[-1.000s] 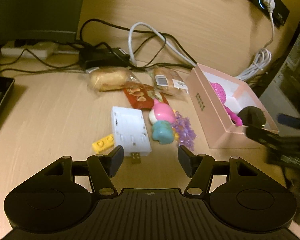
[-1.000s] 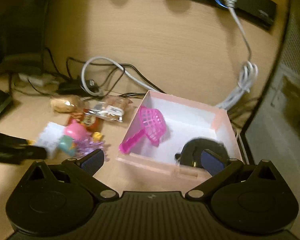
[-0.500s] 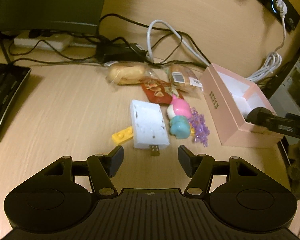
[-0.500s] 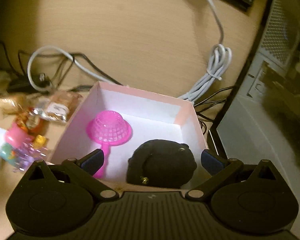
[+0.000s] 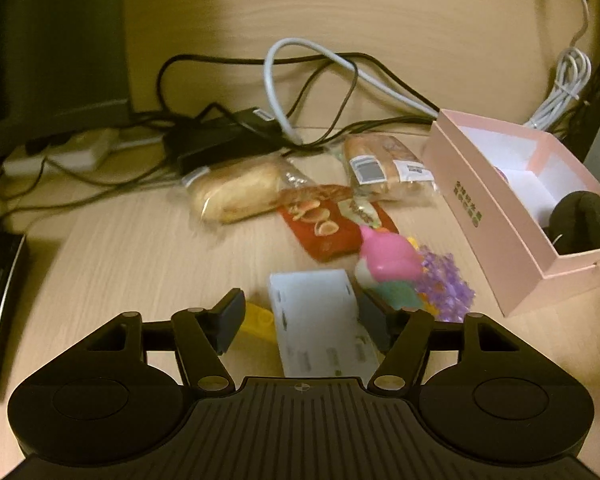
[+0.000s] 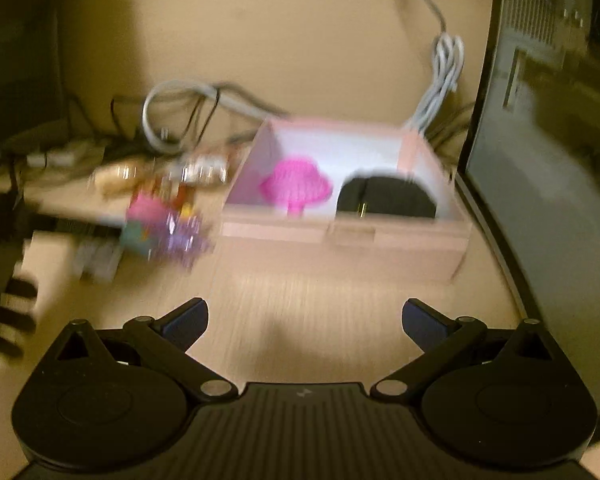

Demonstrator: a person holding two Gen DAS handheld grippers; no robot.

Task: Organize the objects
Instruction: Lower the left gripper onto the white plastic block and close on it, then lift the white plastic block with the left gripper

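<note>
Desk: wooden desk [image 5: 112, 248], cables along its back edge; I see clutter mid-desk.
Box: pink box [image 5: 496, 236] near the right edge, already holding a black lump and pink strainer [image 6: 296, 188].
White block: white block [image 5: 320, 320] between my left gripper [image 5: 304, 316] jaws, which have just been widening, not pressing it.
Right gripper: right gripper [image 6: 304, 320] spread wide, empty.
Risk: I could nudge the pink toy [image 5: 388, 260] or yellow brick [image 5: 258, 322] when closing.

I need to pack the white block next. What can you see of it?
The white block is a flat, matte, plastic-looking rectangle with small slots in its top. It lies flat on the desk, partly between the left gripper's open fingers. A yellow brick sits against its left edge, a teal toy by its right.
</note>
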